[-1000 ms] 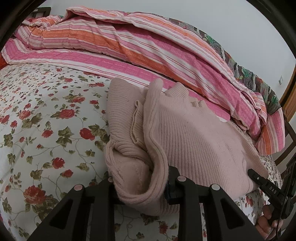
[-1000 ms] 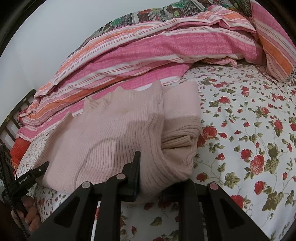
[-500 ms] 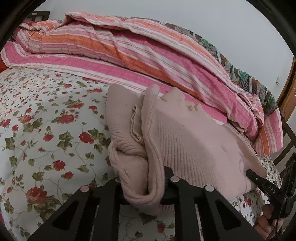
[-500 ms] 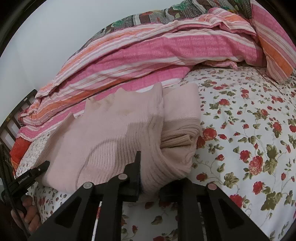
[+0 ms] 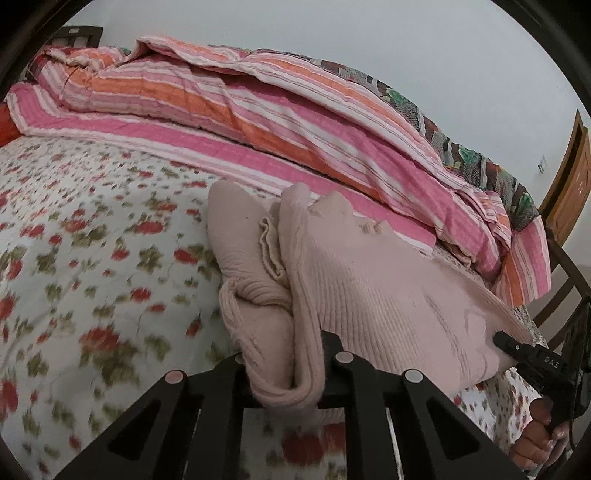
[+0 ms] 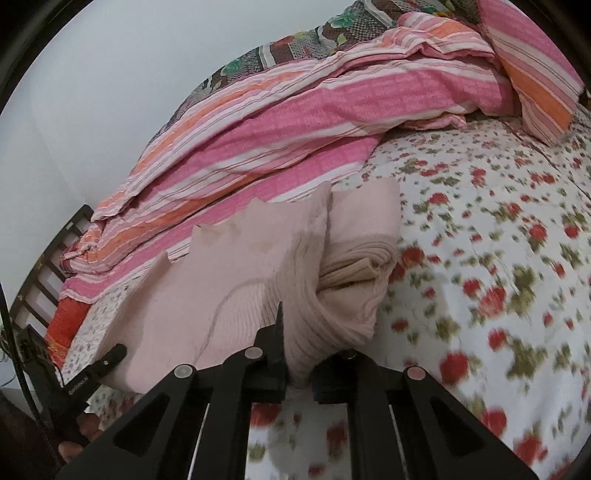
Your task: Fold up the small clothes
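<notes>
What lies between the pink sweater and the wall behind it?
A rumpled pink-and-orange striped quilt lies between the pink sweater and the wall; both wrist views show it.

A bed with a white, red-rose sheet [image 5: 92, 258]; a pale pink knit sweater [image 5: 369, 295] lies near; a pink-and-orange striped quilt [image 5: 258, 122] is bunched along the far side.

Soft, even indoor light with no clear source, no glare, only faint shadows in the folds of the pink sweater [image 5: 373, 291], strong fisheye bending and dark corners in both views, floral bedsheet [image 6: 498, 280] smeared by motion blur, striped quilt [image 5: 229, 99] sharper.
</notes>
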`<state>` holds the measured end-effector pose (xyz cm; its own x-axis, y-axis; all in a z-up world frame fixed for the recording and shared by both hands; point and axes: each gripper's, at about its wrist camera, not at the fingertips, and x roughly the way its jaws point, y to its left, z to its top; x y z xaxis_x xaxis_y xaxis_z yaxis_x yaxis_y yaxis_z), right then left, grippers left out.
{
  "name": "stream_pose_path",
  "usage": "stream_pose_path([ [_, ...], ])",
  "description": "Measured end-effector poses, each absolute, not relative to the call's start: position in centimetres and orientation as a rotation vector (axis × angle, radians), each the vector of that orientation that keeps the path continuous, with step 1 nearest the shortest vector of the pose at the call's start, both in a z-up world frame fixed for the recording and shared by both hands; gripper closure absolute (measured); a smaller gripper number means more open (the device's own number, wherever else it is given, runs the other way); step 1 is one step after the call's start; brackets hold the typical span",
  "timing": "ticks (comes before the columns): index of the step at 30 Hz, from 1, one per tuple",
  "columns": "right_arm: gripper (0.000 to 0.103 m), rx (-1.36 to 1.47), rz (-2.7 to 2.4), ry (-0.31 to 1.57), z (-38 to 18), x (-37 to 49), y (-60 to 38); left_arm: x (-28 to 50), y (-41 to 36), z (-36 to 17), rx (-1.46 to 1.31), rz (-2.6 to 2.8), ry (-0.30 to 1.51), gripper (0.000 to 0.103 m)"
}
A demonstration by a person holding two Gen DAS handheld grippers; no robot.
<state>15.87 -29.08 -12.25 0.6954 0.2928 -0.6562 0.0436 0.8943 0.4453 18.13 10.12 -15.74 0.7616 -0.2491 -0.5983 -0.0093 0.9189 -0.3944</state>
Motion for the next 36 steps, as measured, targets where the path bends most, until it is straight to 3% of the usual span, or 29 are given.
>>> stream_pose_path([
  [14,0.094,0.372,0.136,0.824,-11.5,6.9,-28.9,10.1,10.2,-15.1,-0.336,-0.169,0.725,0.090],
  [22,0.082,0.386,0.108,0.827,-12.0,4.7,-30.3,9.1,9.4,-15.7,-0.236,-0.099,0.741,0.068],
  [36,0.076,0.152,0.035,0.747,-8.3,5.7,-29.7,10.2,13.5,-12.7,-0.299,-0.047,0.691,0.065],
])
